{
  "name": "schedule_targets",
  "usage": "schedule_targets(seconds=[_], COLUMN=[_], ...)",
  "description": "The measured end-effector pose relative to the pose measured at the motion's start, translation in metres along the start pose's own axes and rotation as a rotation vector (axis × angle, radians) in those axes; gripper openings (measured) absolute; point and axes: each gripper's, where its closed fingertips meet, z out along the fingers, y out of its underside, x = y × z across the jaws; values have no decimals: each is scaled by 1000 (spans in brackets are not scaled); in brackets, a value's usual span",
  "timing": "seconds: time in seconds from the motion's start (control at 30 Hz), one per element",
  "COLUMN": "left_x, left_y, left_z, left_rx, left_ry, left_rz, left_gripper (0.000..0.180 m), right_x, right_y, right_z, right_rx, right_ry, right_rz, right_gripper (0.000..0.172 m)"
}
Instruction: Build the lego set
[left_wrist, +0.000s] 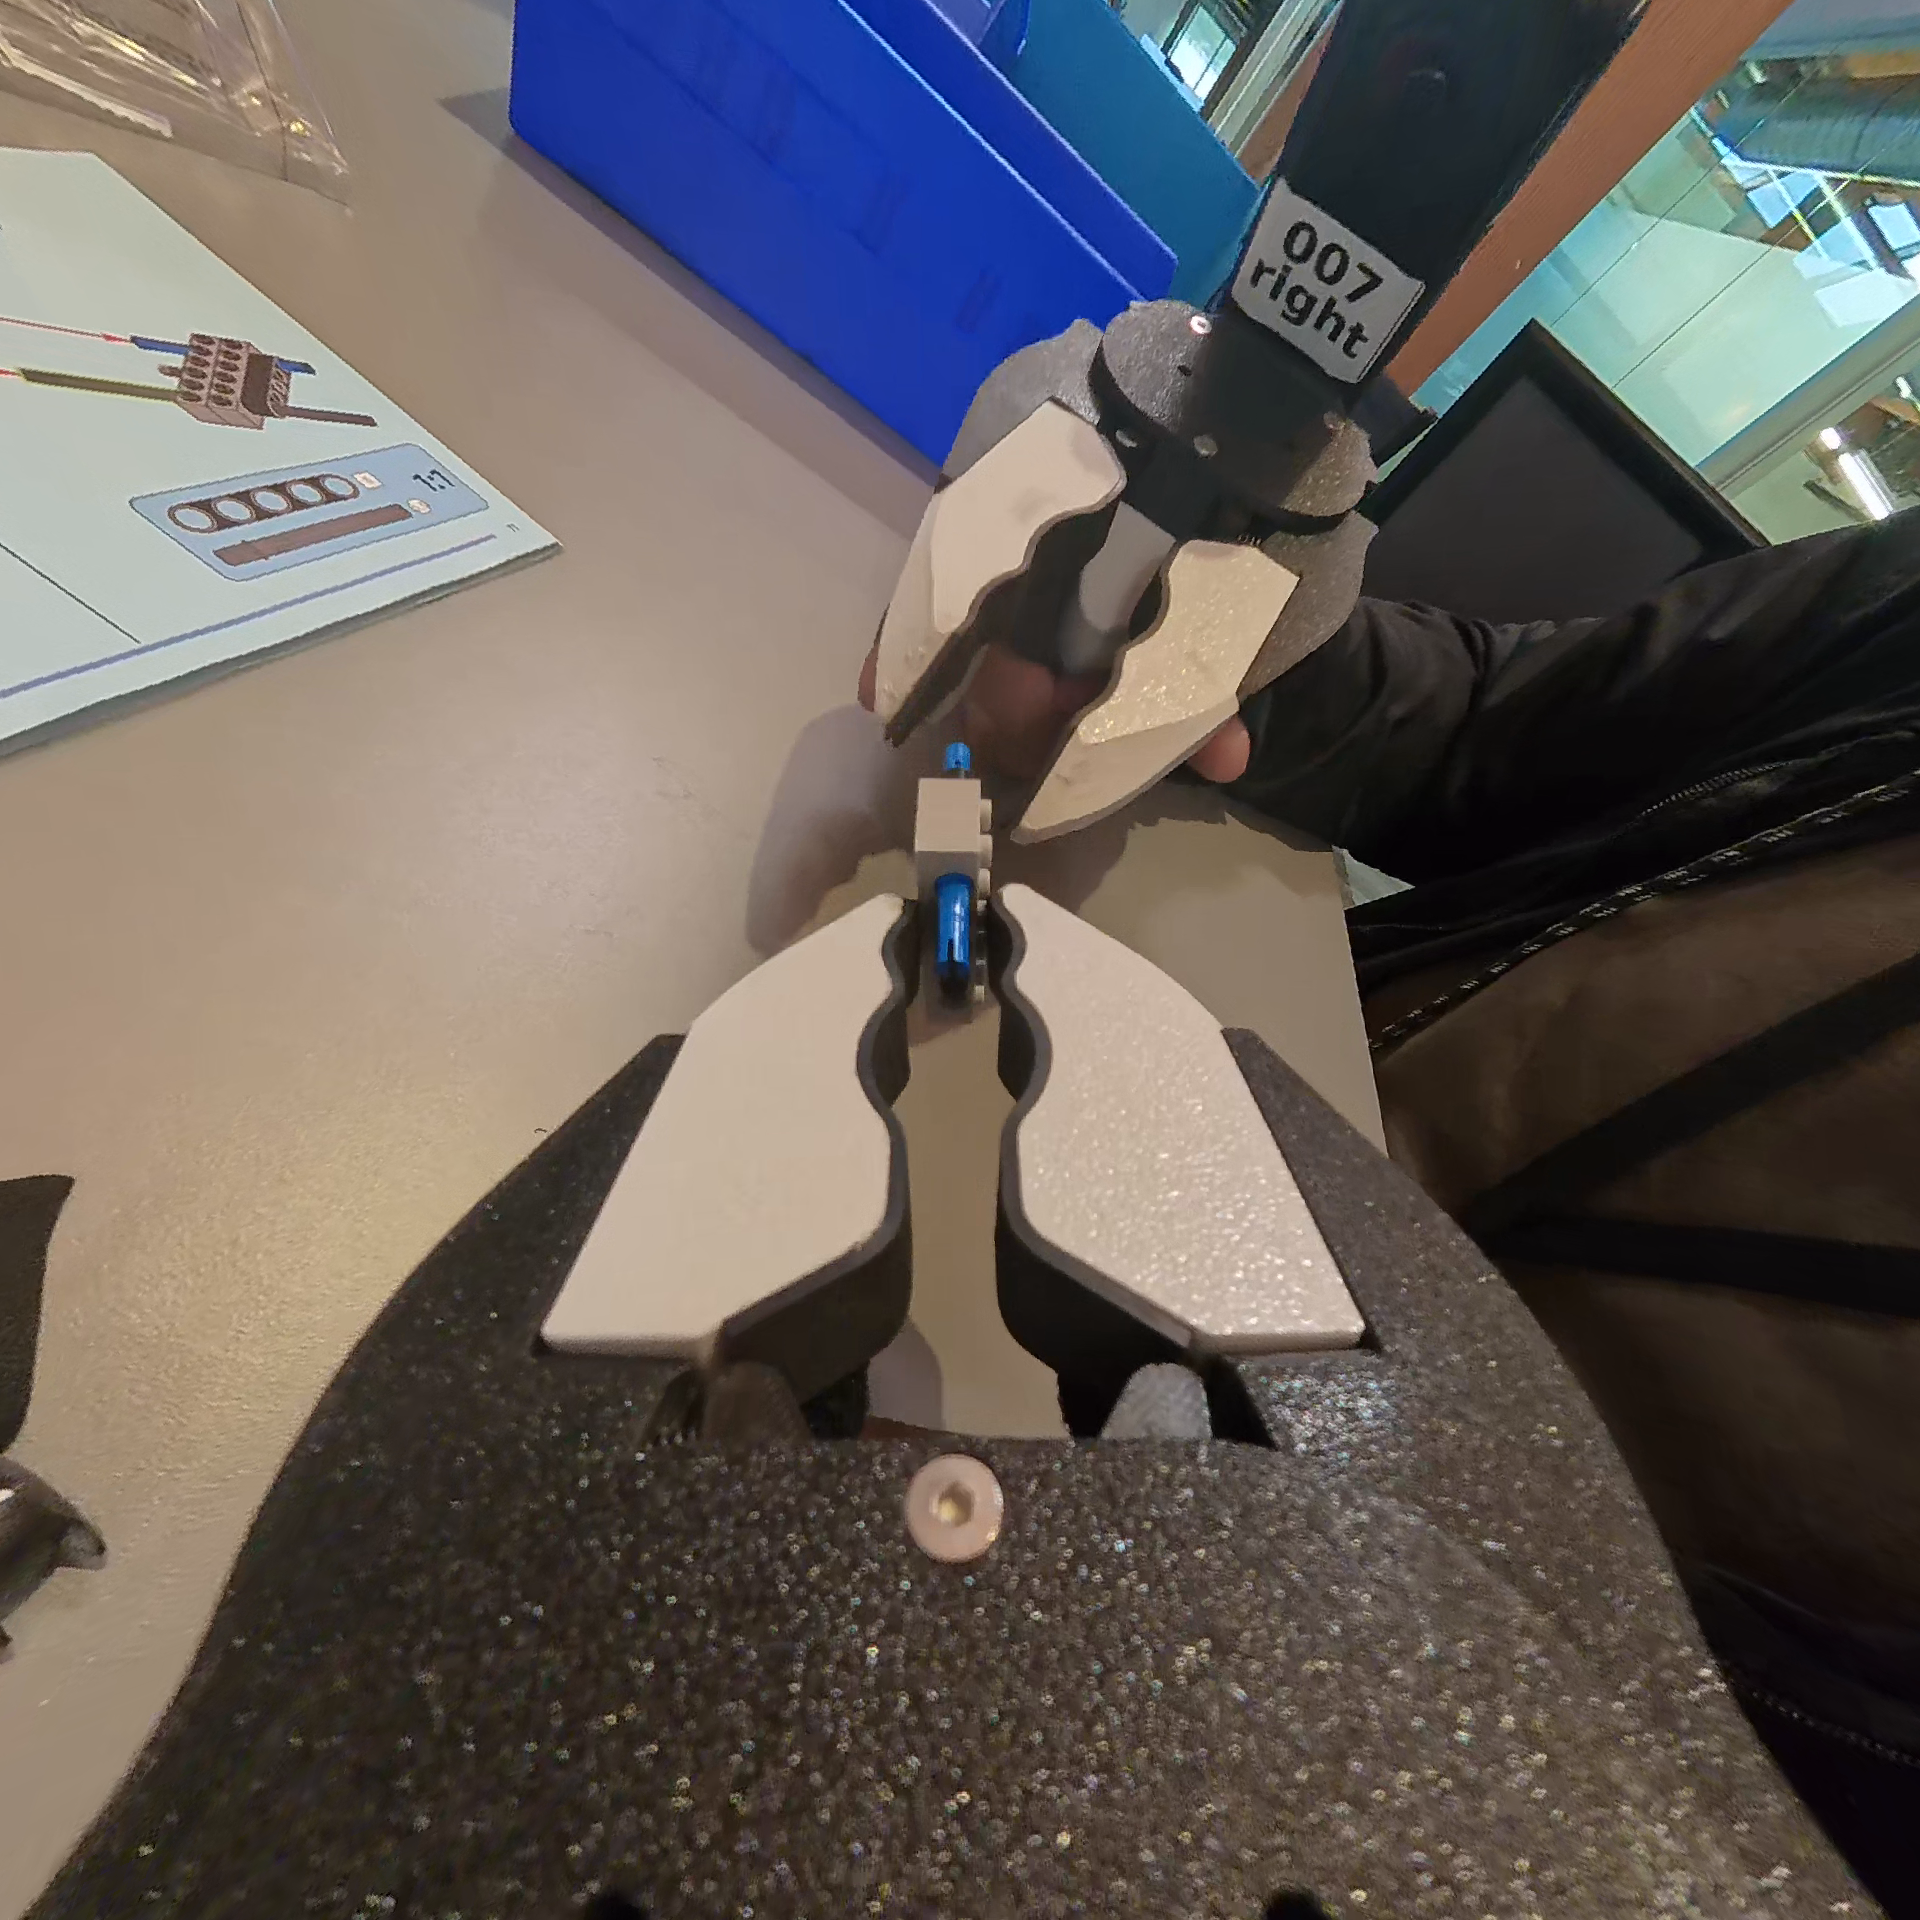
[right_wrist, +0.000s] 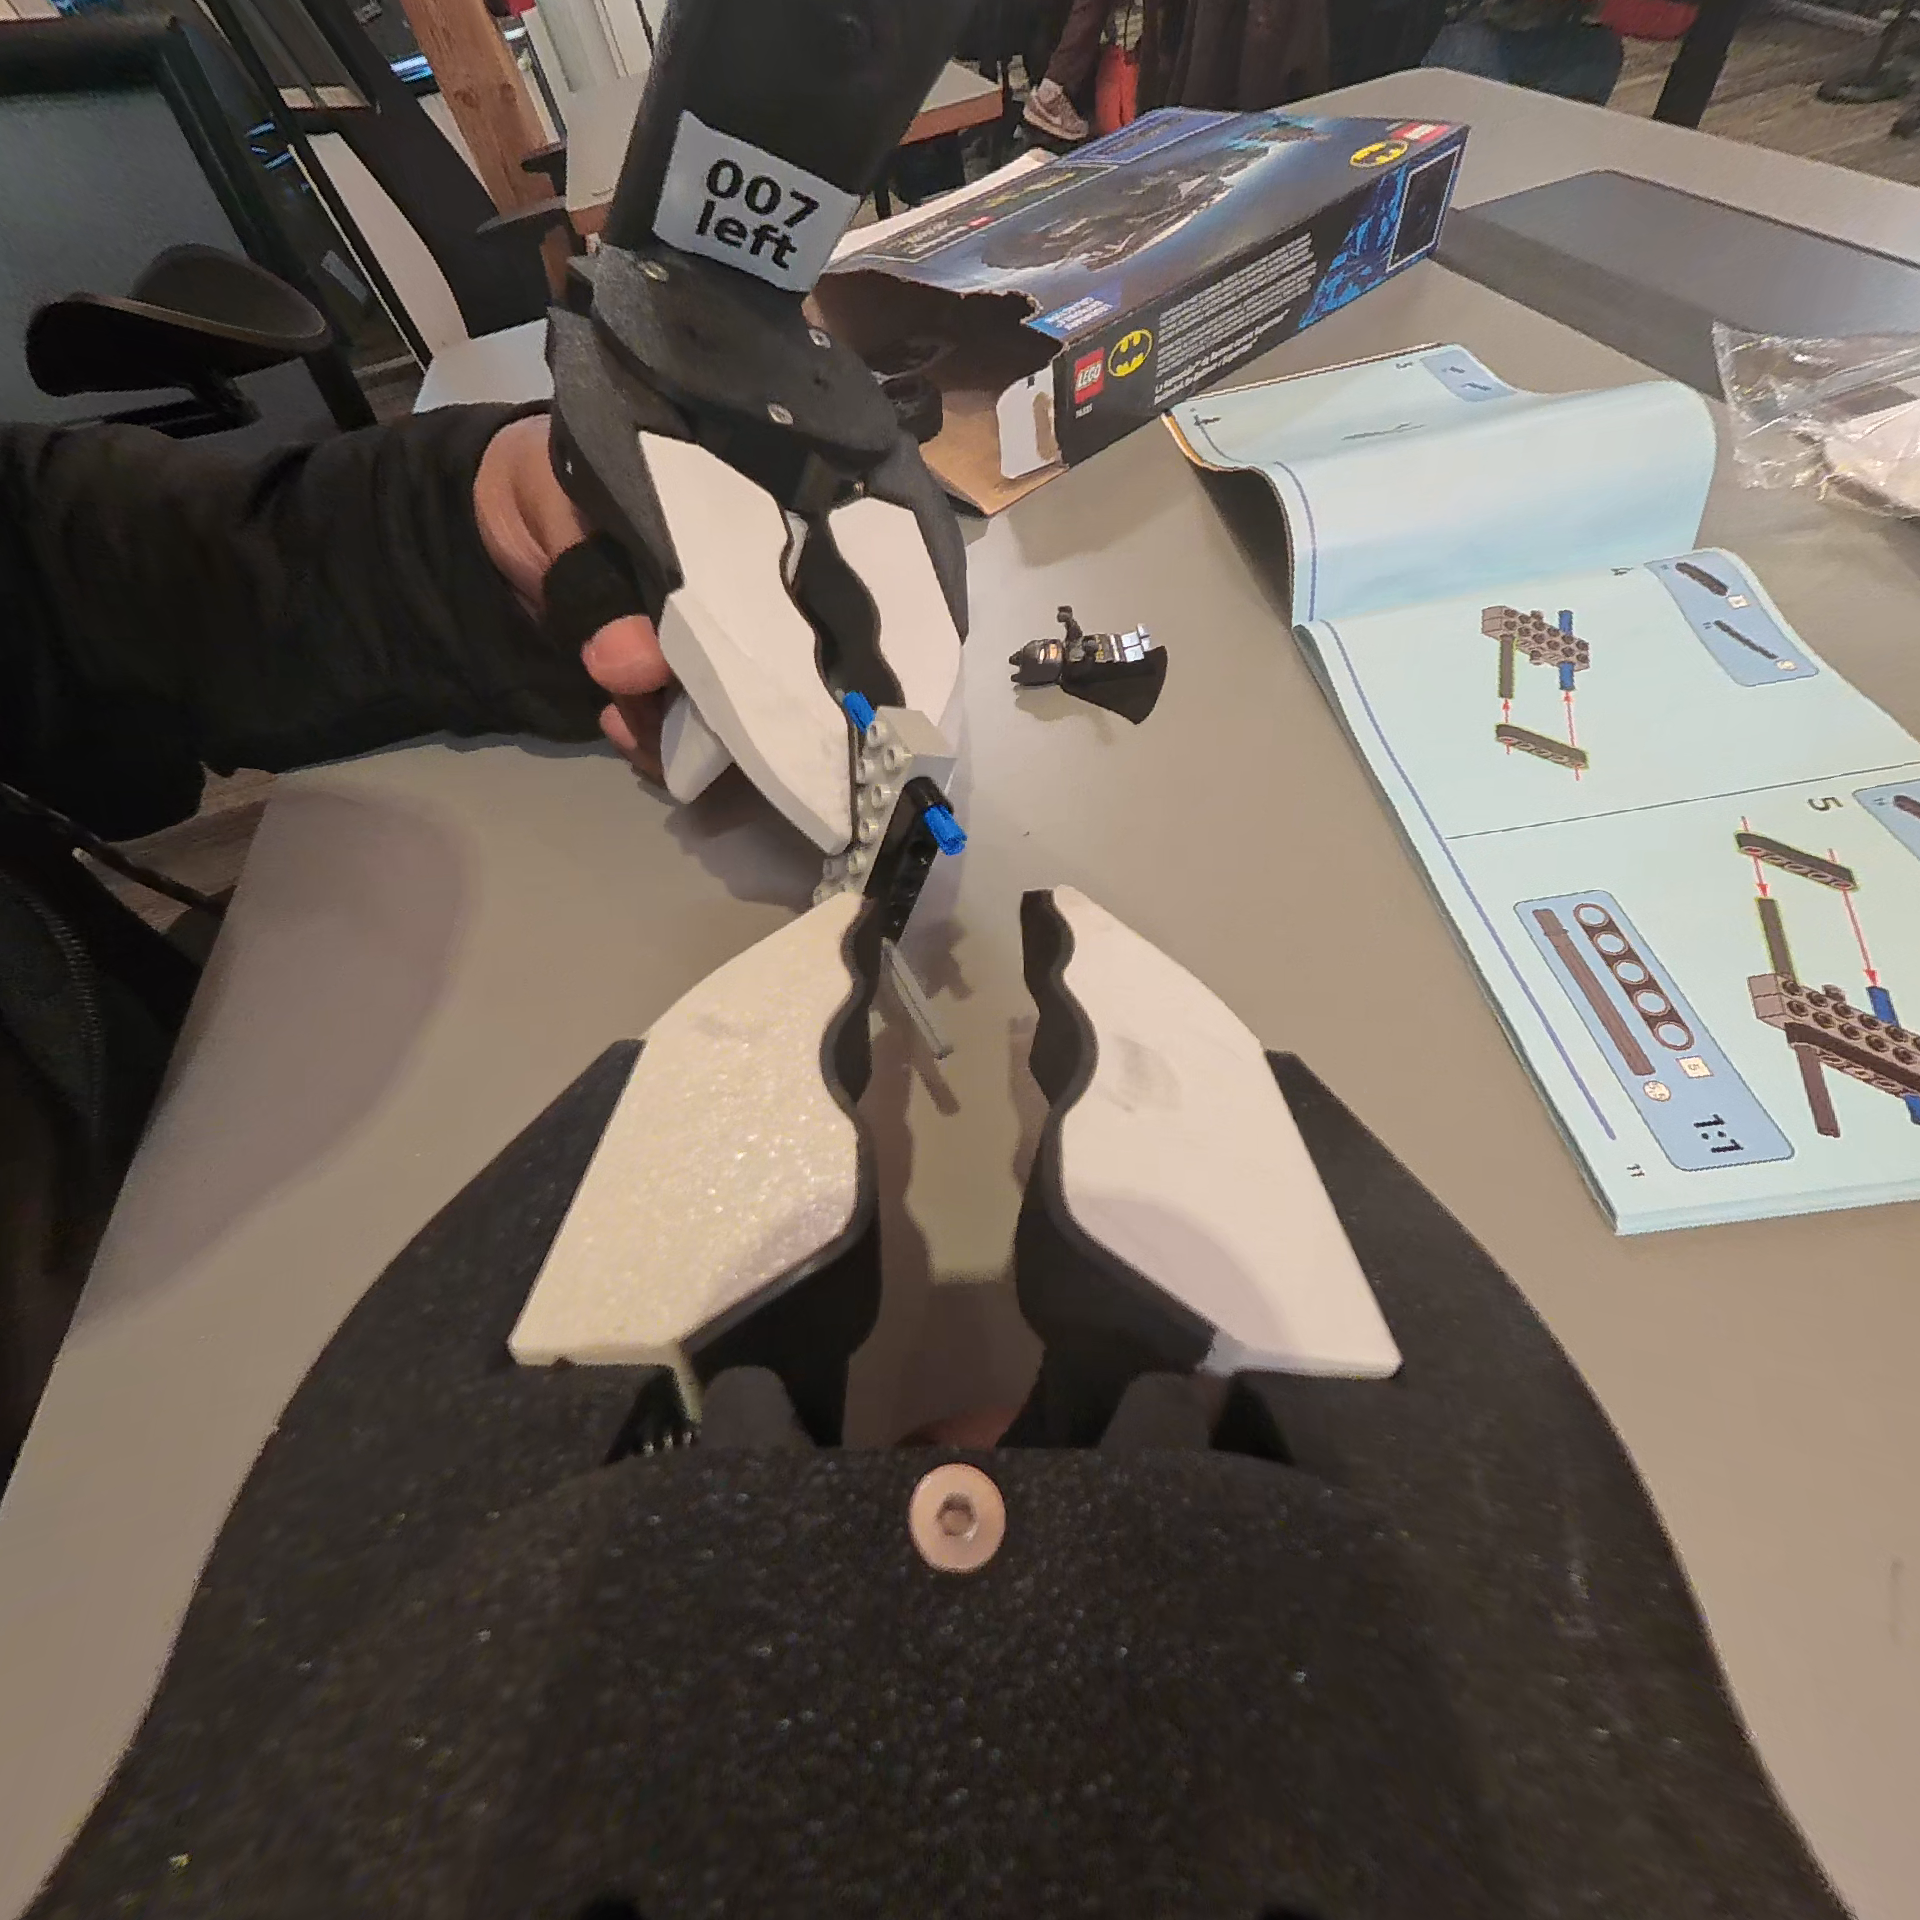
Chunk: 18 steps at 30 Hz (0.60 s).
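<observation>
- Our left tool (left_wrist: 948, 940) pinches a small grey studded plastic brick assembly (left_wrist: 951, 831) with blue pins between its narrowed tips.
- Just beyond it, our right tool (right_wrist: 940, 904) stands open, holding nothing.
- Farther out on the grey worktop (right_wrist: 1195, 831) lie a small dark toy figure (right_wrist: 1086, 665) and a pale-blue paper instruction booklet (right_wrist: 1558, 790).

- The left wrist view looks forward along its own fingers, low over the grey table (left_wrist: 312, 935), facing the right gripper (left_wrist: 966, 779) close by.
- The right wrist view faces back at the left gripper (right_wrist: 883, 821).
- Both share the instruction booklet (left_wrist: 208, 436) and the small brick assembly (right_wrist: 883, 790).
</observation>
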Motion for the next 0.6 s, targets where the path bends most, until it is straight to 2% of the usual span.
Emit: schedule_targets(seconds=[0.23, 0.6], left_x=[4, 8], left_y=[8, 15], left_z=[4, 7], left_rx=[-55, -100], left_ry=[17, 22], left_rz=[9, 25], left_gripper=[12, 12], right_x=[-5, -10], right_y=[-1, -3], right_z=[0, -3], right_rx=[6, 18], right_ry=[-2, 1], right_rz=[-49, -170], right_gripper=[26, 7])
